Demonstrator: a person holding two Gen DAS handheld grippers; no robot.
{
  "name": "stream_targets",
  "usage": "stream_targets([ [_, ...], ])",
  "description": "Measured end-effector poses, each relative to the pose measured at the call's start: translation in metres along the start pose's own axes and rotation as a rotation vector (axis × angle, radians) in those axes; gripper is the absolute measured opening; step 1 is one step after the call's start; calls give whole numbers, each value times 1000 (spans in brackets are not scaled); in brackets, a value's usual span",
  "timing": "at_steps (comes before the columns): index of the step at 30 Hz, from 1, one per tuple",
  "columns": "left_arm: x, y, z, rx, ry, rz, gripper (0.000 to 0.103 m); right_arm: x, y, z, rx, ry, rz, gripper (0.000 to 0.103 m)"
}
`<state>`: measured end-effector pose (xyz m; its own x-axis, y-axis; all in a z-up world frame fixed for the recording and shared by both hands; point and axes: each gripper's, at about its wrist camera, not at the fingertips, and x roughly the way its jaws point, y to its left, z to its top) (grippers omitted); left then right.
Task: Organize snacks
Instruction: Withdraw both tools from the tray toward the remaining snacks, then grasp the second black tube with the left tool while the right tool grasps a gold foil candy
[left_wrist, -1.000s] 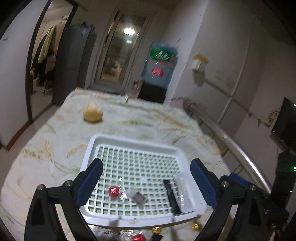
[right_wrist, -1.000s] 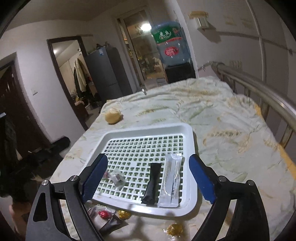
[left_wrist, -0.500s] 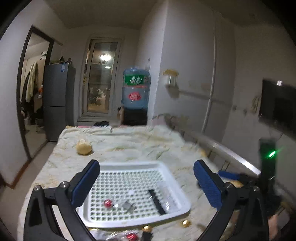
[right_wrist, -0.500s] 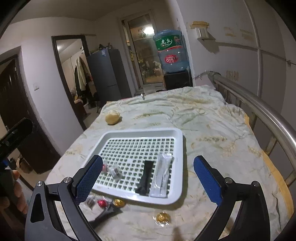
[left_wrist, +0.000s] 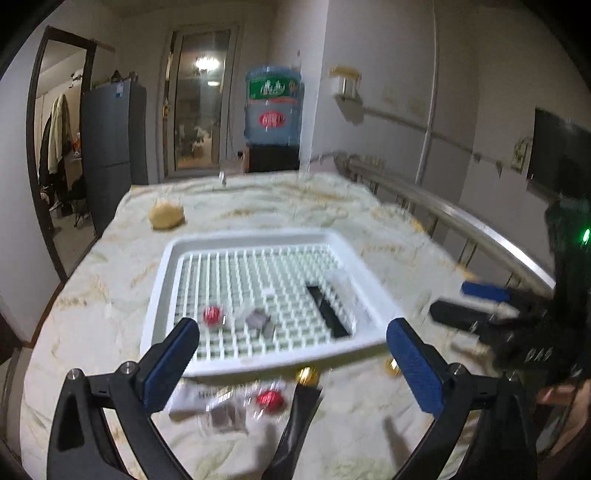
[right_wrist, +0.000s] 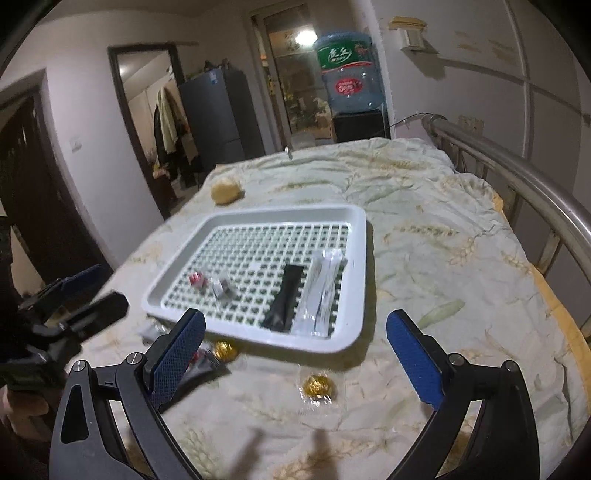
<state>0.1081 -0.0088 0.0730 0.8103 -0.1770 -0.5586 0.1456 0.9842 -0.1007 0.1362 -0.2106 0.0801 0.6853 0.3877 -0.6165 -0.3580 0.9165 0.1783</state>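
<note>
A white slotted tray (right_wrist: 354, 236) lies on the bedspread, also in the left wrist view (left_wrist: 162, 288). It holds a black sachet (right_wrist: 284, 299), a clear packet (right_wrist: 321, 291), a red candy (right_wrist: 197, 279) and a grey candy (right_wrist: 223, 288). Loose on the cloth before the tray: a red candy (left_wrist: 270, 399), a white wrapper (left_wrist: 195, 398), a black sachet (left_wrist: 299, 424) and gold candies (right_wrist: 318, 386) (right_wrist: 224, 349). My left gripper (left_wrist: 295, 362) is open and empty over the loose pile. My right gripper (right_wrist: 295, 354) is open and empty before the tray's near right corner.
A bread roll (right_wrist: 226, 191) sits beyond the tray. A steel bed rail (right_wrist: 517, 177) runs along the right side. A water dispenser bottle (right_wrist: 347, 81), a fridge (right_wrist: 218, 114) and doorways stand at the back. The bed drops off at the left.
Both grippers have pulled back from the tray and stayed open. The left view has tilted down again, bringing the loose snacks before the tray into sight. Each gripper now shows in the other's view.
</note>
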Motion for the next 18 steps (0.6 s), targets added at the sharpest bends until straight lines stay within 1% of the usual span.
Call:
stream_targets([
  [2, 9, 0, -12, -4, 48, 7, 103, 6, 1, -7, -17, 23, 1, 99],
  [5, 16, -3, -29, -6, 100, -12, 103, 19, 0, -18, -40, 82, -2, 96],
  [7, 21, -5, -39, 2, 129, -15, 102, 26, -1, -24, -54, 112, -9, 92],
  [11, 35, -8, -53, 19, 191, -10, 101, 41, 0, -35, -76, 185, -14, 87],
  [13, 40, -8, -58, 20, 215, -25, 98, 50, 0, -41, -86, 220, -19, 82],
  [15, 44, -6, -61, 8, 231, -44, 96, 58, 0, -46, -92, 253, -21, 81],
  [17, 48, -3, -63, -7, 248, -57, 92, 65, -2, -50, -92, 276, -27, 79],
  [18, 51, -3, -64, -11, 256, -60, 88, 67, -3, -51, -90, 284, -30, 79],
])
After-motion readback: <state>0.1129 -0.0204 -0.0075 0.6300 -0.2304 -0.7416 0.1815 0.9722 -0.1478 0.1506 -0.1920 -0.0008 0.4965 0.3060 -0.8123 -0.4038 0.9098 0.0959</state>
